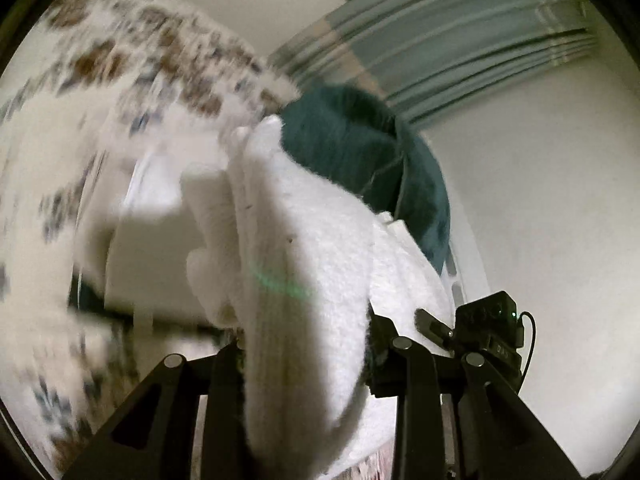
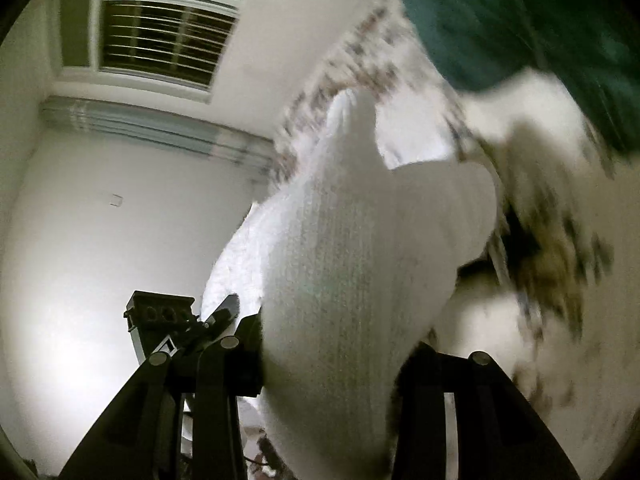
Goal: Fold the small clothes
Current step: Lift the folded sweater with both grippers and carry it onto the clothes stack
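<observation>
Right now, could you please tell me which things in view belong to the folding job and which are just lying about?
Job:
white sock, held by both grippers
left gripper
right gripper

Lying about:
teal cloth
floral sheet
curtain
window

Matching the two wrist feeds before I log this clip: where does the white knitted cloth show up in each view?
Left wrist: the white knitted cloth fills the centre and runs down between the left tool fingers.
Right wrist: the cloth fills the centre, rising from the right tool.
Shared landmark: the dark teal fabric, behind the cloth in the left view, at top right in the right view.
</observation>
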### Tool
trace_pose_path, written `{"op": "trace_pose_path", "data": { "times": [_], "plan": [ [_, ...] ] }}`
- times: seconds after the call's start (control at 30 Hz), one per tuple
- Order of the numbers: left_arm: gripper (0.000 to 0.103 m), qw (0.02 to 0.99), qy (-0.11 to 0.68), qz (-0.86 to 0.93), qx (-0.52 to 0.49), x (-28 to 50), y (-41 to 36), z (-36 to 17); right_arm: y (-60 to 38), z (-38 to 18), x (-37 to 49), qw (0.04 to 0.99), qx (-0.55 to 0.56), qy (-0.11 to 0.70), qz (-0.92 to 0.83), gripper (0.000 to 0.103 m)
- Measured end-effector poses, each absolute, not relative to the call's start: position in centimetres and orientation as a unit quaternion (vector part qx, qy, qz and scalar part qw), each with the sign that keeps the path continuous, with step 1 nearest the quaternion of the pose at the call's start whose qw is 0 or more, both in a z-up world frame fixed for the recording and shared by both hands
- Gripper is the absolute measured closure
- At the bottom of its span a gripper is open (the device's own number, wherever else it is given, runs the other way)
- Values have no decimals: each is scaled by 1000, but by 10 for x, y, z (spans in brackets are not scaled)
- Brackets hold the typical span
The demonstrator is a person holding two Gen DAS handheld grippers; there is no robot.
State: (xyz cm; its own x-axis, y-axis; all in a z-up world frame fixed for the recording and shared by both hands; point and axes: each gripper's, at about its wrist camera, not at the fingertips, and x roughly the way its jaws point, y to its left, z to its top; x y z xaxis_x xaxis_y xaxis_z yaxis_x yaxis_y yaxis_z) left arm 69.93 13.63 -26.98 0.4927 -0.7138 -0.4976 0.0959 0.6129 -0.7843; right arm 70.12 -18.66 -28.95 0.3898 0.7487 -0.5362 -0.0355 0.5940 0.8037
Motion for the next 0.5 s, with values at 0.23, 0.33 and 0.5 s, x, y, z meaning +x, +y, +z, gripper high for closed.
{"op": "trace_pose_path", "data": {
  "times": [0.23,0.33,0.5],
  "plan": [
    [76,787,470,-227,-329,804,160,-338,-165,-356,812,741,372,501,247,62],
    [76,766,523,-199,-317,815,164,-404,-157,-430,835,718,377,541,224,62],
    [68,739,540,-176,-364,801,187,-456,-147,-489,846,697,385,565,217,62]
  ]
}}
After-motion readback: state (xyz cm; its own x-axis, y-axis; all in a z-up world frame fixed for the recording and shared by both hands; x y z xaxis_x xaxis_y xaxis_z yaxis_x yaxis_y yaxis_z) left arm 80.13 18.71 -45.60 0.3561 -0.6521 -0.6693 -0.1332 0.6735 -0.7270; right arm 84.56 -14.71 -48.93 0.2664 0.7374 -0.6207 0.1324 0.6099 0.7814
